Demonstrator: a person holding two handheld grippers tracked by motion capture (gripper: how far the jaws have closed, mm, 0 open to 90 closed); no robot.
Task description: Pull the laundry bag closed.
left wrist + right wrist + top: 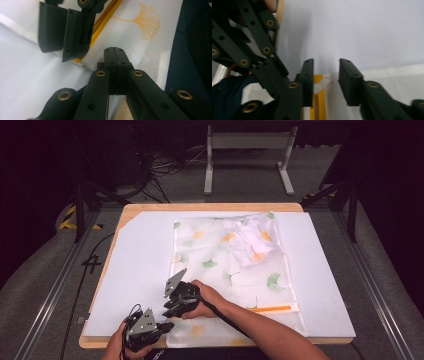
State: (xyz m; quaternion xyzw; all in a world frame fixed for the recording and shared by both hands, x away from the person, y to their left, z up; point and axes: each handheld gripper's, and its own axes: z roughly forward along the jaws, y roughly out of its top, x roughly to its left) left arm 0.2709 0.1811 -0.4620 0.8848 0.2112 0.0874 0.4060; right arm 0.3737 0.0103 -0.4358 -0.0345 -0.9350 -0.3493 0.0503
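Left gripper [115, 53] clamped on bag [140, 47] edge; right gripper [325, 80] open around yellow zipper [318, 100], on white board [135, 270].

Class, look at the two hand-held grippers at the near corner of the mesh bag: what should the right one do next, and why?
Probably close the right hand-held gripper on the white zipper pull. Its jaws stand open on either side of the pull at the end of the orange zipper, while the left hand-held gripper is shut on the mesh bag, seemingly steadying the corner.
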